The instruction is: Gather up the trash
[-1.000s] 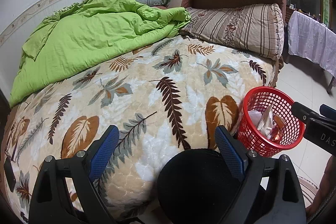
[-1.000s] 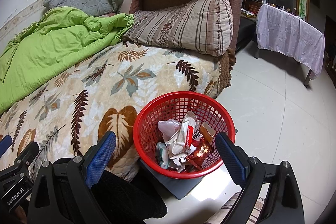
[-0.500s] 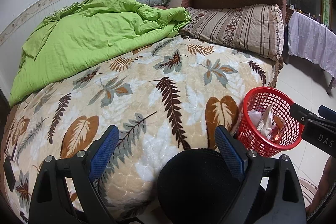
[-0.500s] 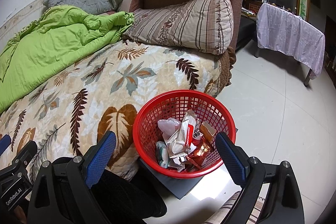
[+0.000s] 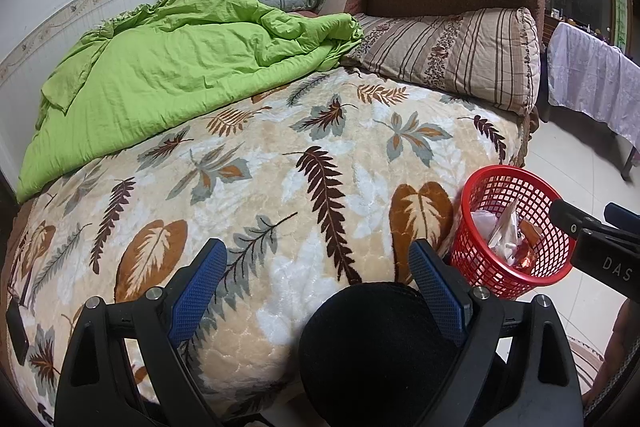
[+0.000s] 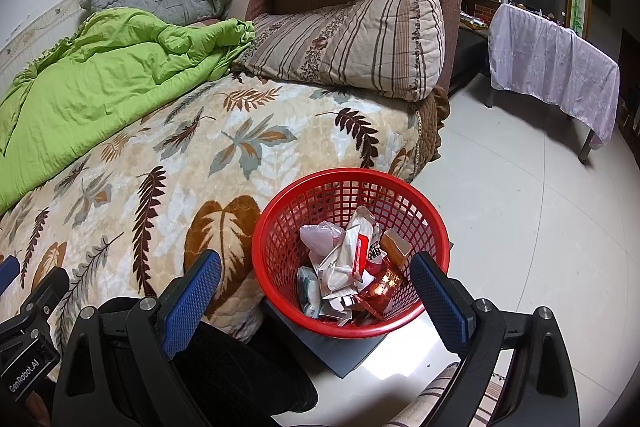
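Several wrappers: the trash (image 6: 352, 271) is a crumpled heap of white, red and shiny foil packets, with a pale pink bag and a tan packet on top.
Trash location: all of it lies inside the red basket (image 6: 280, 227); in the left view the trash (image 5: 504, 231) shows through the red basket (image 5: 476, 267) mesh.
Basket: round, open lattice plastic, standing on a dark flat mat (image 6: 344, 351) on the tiled floor (image 6: 520, 227), just beside the edge of the bed (image 6: 160, 155).
Bed: leaf-patterned blanket, a green quilt (image 5: 160, 67) bunched toward the wall, a striped pillow (image 5: 452, 55) at the headboard.
Left tool (image 5: 318, 267): blue pads spread wide, nothing between them, over the blanket.
Right tool (image 6: 316, 279): pads spread wide, empty, held above the basket.
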